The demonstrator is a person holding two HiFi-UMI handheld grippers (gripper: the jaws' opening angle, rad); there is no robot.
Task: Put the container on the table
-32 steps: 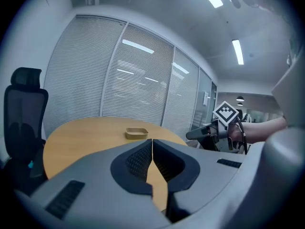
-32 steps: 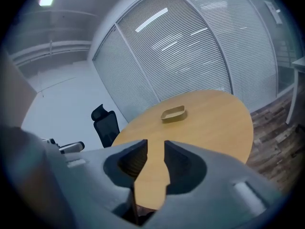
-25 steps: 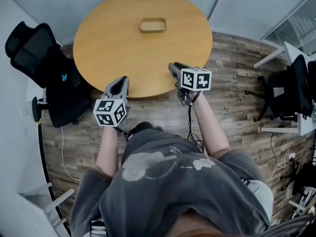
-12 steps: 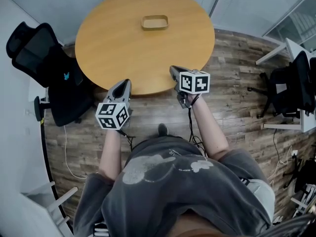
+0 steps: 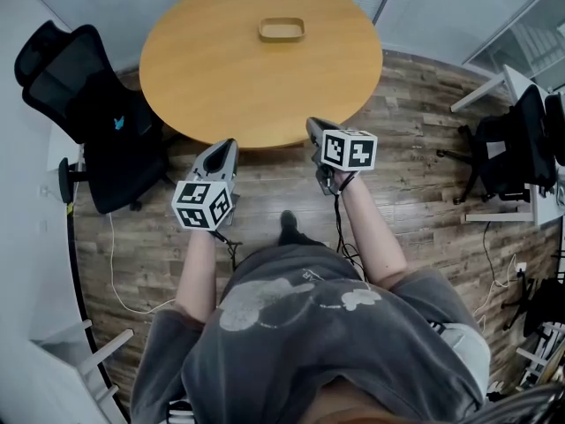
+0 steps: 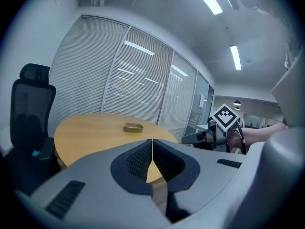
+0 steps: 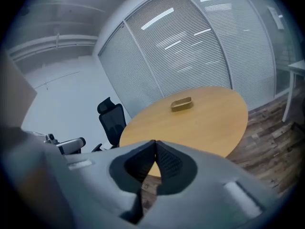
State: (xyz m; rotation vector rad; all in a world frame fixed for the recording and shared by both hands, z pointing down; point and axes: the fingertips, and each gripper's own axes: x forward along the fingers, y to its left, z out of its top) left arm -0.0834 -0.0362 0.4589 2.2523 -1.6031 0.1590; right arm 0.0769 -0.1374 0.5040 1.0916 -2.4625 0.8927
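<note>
A shallow tan container sits on the far half of the round wooden table; the left gripper view shows the container and so does the right gripper view. My left gripper hovers over the floor just short of the table's near edge, its jaws shut with nothing between them. My right gripper hangs at the table's near rim, also shut and empty. Both point toward the table, well short of the container.
A black office chair stands close to the table's left side. Another black chair and white desk legs are at the right. The floor is wood plank, with a cable lying at the left. Blinds line the far wall.
Both grippers have drawn back from over the table's near edge toward the floor side. The container has stayed in place on the table.
</note>
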